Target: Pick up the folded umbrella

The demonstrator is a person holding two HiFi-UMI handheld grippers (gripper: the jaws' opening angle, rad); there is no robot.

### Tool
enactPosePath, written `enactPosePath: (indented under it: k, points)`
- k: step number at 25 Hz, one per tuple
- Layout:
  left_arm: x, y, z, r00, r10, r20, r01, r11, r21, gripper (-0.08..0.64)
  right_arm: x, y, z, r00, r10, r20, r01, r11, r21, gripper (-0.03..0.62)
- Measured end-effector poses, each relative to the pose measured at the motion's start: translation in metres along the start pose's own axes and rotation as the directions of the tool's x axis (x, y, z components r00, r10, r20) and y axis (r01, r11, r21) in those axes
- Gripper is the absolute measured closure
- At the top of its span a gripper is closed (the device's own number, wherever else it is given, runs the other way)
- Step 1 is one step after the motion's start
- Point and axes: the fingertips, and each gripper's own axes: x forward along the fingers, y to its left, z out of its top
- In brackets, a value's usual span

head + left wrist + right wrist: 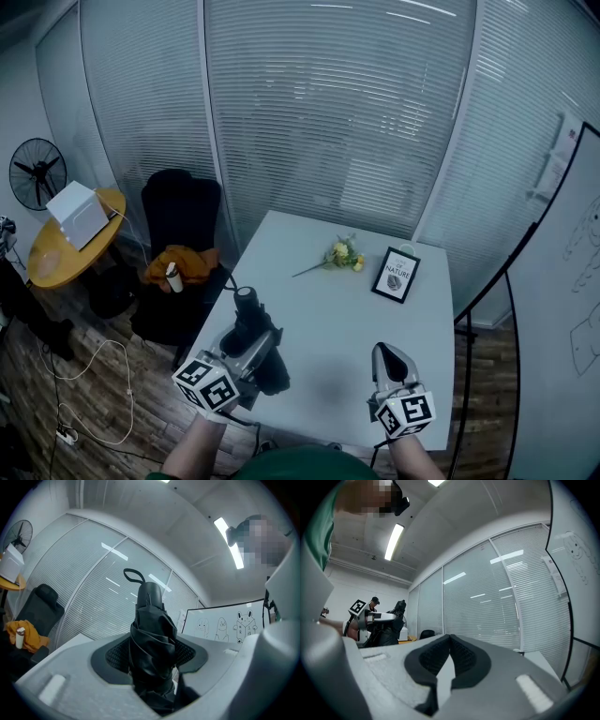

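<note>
The folded black umbrella [247, 307] is held above the near left part of the white table [328, 309], handle end pointing away from me. My left gripper [251, 339] is shut on its bundled fabric. In the left gripper view both dark pads press the umbrella [151, 616] from either side, and its strap loop sticks up past the left gripper [150, 641]. My right gripper [386, 354] hovers over the near right of the table with nothing in it. In the right gripper view the right gripper [449, 638] has its tips touching; the umbrella [391, 625] shows far left.
A flower sprig [342, 253] and a small framed picture [395, 275] lie at the table's far side. A black chair [178, 211] with an orange cloth stands left of the table, beyond it a yellow round table [47, 267] and a fan [37, 172]. A whiteboard [562, 328] stands right.
</note>
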Motion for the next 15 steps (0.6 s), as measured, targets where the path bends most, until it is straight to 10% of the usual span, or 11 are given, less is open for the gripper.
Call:
enactPosePath:
  k: [15]
  points:
    - [0.0034, 0.0012, -0.0028, 1.000, -0.009, -0.013, 0.009, 1.000, -0.001, 0.316, 0.0028, 0.0018, 0.0031, 1.000, 0.010, 0.010, -0.010, 1.000, 0.001, 0.589]
